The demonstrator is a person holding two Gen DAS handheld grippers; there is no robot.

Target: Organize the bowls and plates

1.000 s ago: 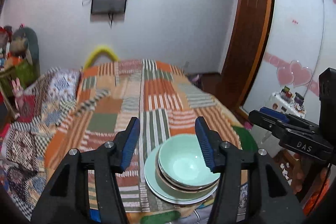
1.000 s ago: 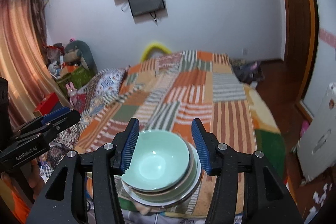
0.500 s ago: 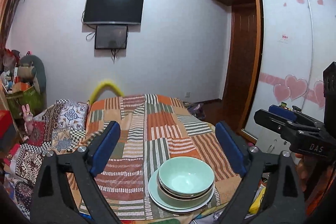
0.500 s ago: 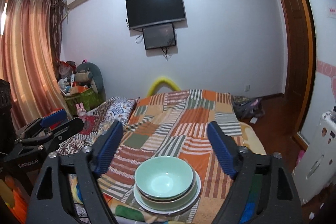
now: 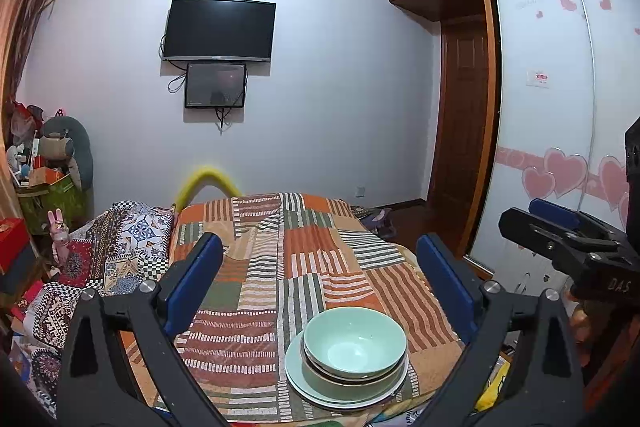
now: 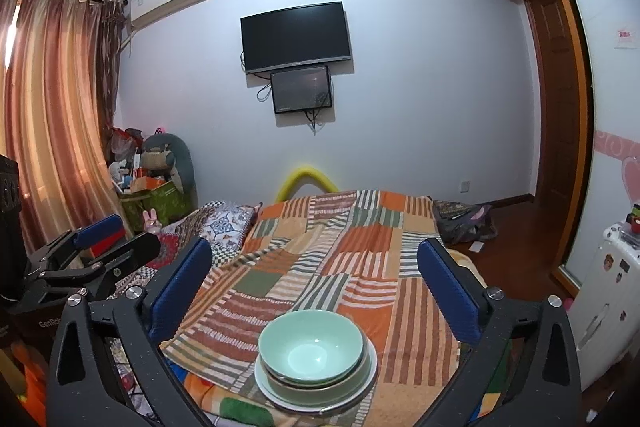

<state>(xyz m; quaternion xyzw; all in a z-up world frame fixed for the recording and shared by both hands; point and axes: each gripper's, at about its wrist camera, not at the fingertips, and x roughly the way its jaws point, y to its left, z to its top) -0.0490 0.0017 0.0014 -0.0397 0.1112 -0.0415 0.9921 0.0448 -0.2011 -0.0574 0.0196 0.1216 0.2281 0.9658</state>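
Both the left gripper [image 5: 318,267] and right gripper [image 6: 314,273] are spread wide, holding nothing, above stacked bowls [image 5: 355,345] on a plate [image 5: 298,379] on the quilt [image 5: 304,251]; TV [image 5: 219,29] beyond.

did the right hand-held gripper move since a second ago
Yes. The right hand-held gripper has pulled back and up from the bowl, which then sat between its fingers, and has opened wide; the TV now sits lower in view.

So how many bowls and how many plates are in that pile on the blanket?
Bowls: 2, the top bowl nested in a lower bowl
Plates: 1, the pale plate underneath
Total: 3 dishes showing; thin rims between could hide more.
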